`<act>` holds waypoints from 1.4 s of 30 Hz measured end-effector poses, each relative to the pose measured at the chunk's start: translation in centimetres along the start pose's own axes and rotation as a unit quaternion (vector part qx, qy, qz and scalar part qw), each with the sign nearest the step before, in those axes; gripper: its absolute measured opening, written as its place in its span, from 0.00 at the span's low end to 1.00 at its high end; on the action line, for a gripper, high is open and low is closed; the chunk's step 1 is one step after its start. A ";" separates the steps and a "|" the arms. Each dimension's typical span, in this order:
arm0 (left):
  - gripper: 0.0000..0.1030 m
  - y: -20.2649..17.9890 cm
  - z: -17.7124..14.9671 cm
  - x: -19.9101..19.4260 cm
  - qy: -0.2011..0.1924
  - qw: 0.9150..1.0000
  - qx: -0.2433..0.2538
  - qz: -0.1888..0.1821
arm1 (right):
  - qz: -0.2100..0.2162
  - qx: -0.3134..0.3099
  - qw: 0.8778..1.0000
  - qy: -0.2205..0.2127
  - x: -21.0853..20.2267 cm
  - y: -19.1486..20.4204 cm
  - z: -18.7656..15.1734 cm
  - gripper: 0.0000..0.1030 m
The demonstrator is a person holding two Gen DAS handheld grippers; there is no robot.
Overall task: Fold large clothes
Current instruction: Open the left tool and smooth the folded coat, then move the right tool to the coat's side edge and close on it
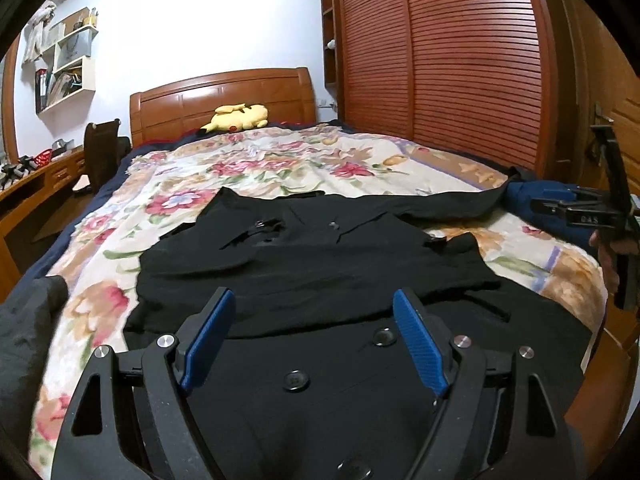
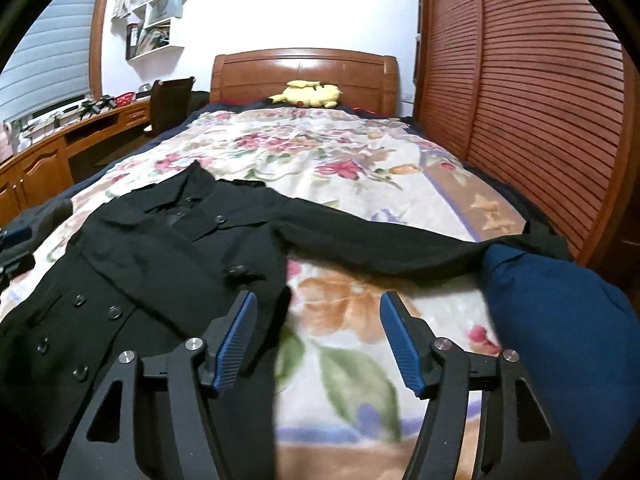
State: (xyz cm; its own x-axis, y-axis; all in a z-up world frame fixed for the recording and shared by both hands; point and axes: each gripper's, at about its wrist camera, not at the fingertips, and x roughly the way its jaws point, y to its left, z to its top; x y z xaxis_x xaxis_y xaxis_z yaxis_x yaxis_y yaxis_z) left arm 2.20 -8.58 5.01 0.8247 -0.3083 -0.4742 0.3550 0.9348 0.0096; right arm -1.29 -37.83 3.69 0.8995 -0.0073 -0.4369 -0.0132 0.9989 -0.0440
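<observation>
left gripper (image 1: pixel 314 336) tilted down, released, over black coat (image 1: pixel 320 264) at bed's (image 1: pixel 280 160) foot edge | right gripper (image 2: pixel 316 340) released, empty, just right of coat's hem, seemingly clear

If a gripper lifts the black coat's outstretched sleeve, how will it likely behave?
The sleeve lies limp and flat on the bedspread, so it would probably droop from the pinch point. The coat looks thick and buttoned, likely heavy enough for the body to stay put or drag. The fabric looks matte, so probably not slippery.

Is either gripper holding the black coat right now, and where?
Neither: the left gripper and right gripper are both open above the black coat.
</observation>
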 end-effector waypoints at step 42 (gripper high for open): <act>0.88 1.7 -1.4 5.3 0.038 0.999 -0.027 -0.018 | -0.232 0.142 0.953 0.133 13.3 -13.0 7.9 0.65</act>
State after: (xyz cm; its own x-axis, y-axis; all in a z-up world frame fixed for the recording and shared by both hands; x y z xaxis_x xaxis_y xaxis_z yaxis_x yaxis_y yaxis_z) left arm 6.56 -8.34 1.25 0.7748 -0.3298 -0.5394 0.3584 0.9320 -0.0550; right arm 14.34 -50.58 5.57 0.6364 -0.4242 -0.6442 0.5111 0.8575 -0.0598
